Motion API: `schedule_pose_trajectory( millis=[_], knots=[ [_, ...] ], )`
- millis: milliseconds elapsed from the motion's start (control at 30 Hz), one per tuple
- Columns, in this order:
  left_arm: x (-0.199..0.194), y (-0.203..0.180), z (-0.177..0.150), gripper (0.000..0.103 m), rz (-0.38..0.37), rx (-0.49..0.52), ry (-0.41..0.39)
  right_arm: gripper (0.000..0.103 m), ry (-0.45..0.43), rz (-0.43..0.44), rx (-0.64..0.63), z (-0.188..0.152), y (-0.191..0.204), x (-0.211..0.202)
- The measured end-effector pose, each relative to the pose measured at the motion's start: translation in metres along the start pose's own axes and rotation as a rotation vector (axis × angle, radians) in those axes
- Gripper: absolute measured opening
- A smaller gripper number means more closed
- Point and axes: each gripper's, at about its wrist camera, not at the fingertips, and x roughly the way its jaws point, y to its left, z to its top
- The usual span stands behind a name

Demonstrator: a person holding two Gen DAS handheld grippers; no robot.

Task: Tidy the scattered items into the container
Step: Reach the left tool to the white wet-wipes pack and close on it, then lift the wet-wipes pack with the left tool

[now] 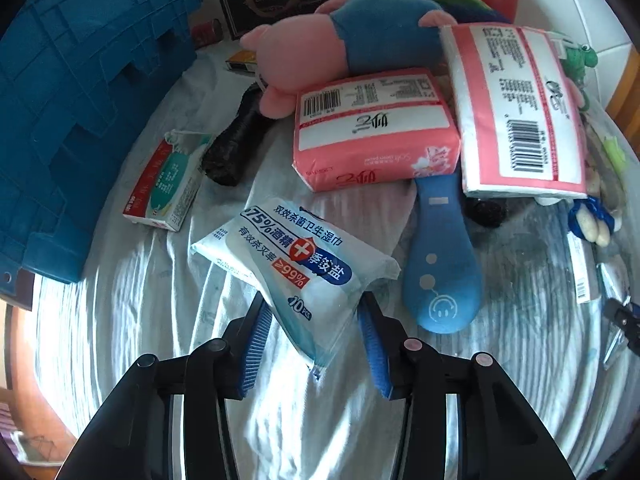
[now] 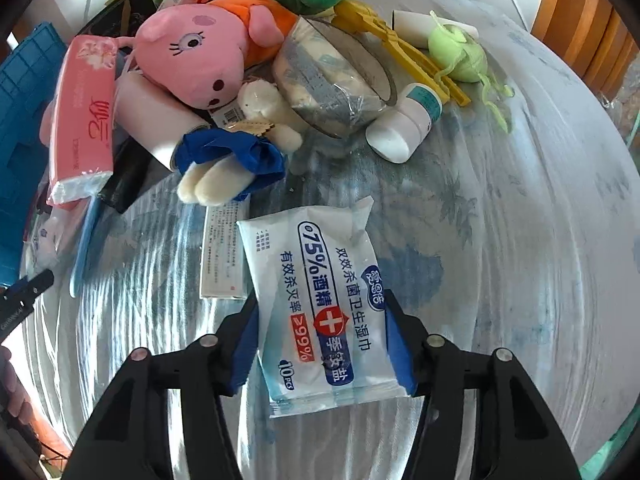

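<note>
Both my grippers bracket flat white-and-blue wet-wipe packs on the cloth-covered table.

My left gripper is spread, blue pads either side of one white-and-blue wipe pack; I cannot tell if they touch it. Open cloth lies near-left; the blue plastic crate walls the far left. Blue smiley-face hairbrush sits just right, pink tissue pack beyond. My right gripper brackets a second wipe pack, pads at its long edges, contact unclear. Bare cloth is to the right; a pink pig plush and clutter crowd ahead. White wrinkled cloth has a faded blue leaf print; tiled floor beyond.
</note>
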Motion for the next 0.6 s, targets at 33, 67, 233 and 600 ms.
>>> schedule_pose_trajectory(
  millis=[33,67,233,600],
  knots=[
    [0.004,-0.006,0.005,0.043,-0.001,0.005,-0.014,0.055,-0.012,0.001,-0.005,-0.002,0.002,-0.006],
    [-0.004,-0.007,0.005,0.041,-0.006,0.009,-0.028,0.054,-0.024,0.002,-0.01,-0.003,0.004,-0.012],
    [-0.001,0.017,0.018,0.002,-0.036,0.026,-0.095,0.054,-0.085,0.008,-0.035,-0.012,0.014,-0.042],
    [0.01,0.077,0.02,0.067,-0.113,0.018,-0.086,0.054,-0.198,-0.006,-0.064,-0.005,0.07,-0.086]
  ],
)
